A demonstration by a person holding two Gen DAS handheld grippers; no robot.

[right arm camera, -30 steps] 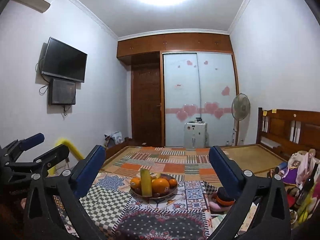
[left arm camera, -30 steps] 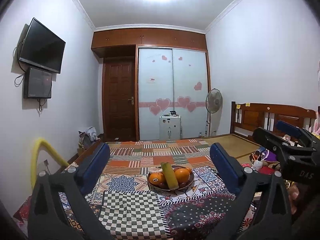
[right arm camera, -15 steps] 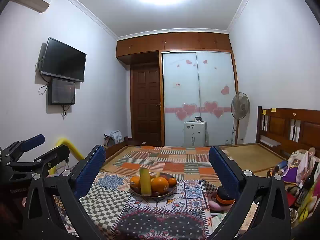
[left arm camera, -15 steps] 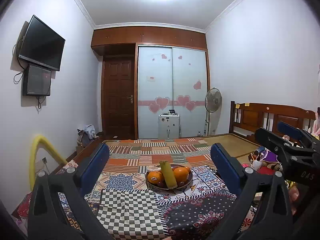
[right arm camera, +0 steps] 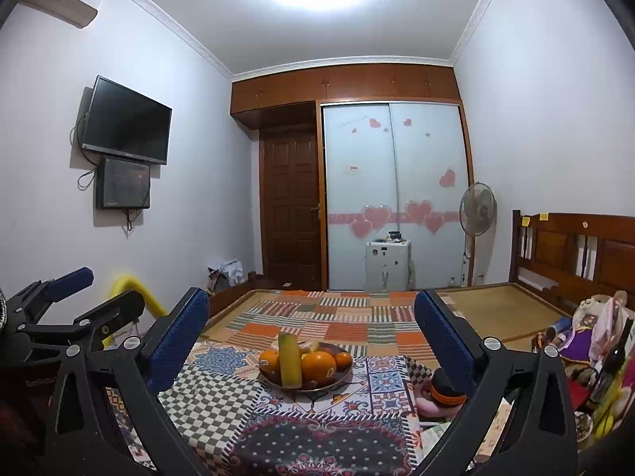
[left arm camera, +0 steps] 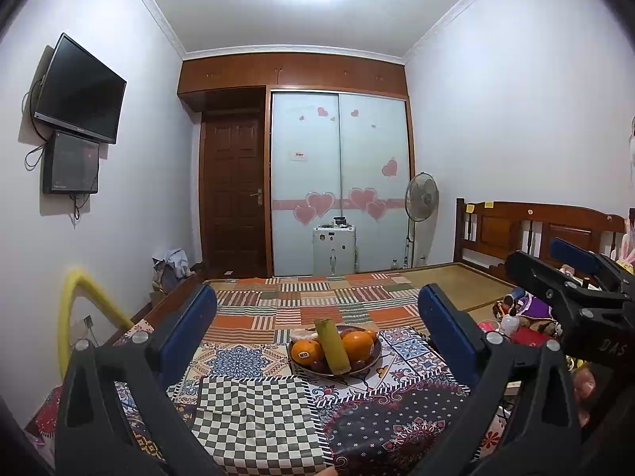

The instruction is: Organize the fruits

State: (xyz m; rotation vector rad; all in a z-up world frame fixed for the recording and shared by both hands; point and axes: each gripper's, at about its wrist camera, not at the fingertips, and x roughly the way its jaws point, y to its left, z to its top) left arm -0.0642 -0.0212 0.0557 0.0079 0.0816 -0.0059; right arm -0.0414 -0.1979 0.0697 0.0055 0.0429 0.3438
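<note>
A shallow dark bowl (left arm camera: 367, 361) (right arm camera: 344, 373) sits on the patterned tablecloth ahead of both grippers. It holds several oranges (left arm camera: 356, 344) (right arm camera: 318, 365) and a yellow-green stick-shaped fruit (left arm camera: 332, 346) (right arm camera: 289, 359) leaning upright; smaller dark fruit lies underneath. My left gripper (left arm camera: 317, 309) is open, its blue pads wide apart, short of the bowl with nothing between them. My right gripper (right arm camera: 311, 311) is open too, also short of the bowl and empty. Each gripper shows at the edge of the other's view: the right gripper (left arm camera: 575, 289) and the left gripper (right arm camera: 75, 309).
The tablecloth (left arm camera: 254, 408) covers a low table before a bed with a patchwork mat (left arm camera: 317, 301) and wooden headboard (right arm camera: 575, 246). An orange and pink object (right arm camera: 438, 394) lies right of the bowl. Clutter (right arm camera: 587, 341) piles at far right; a yellow tube (left arm camera: 75, 297) stands left.
Both views wobble only slightly. The grippers stay open and the bowl of fruit has not moved.
</note>
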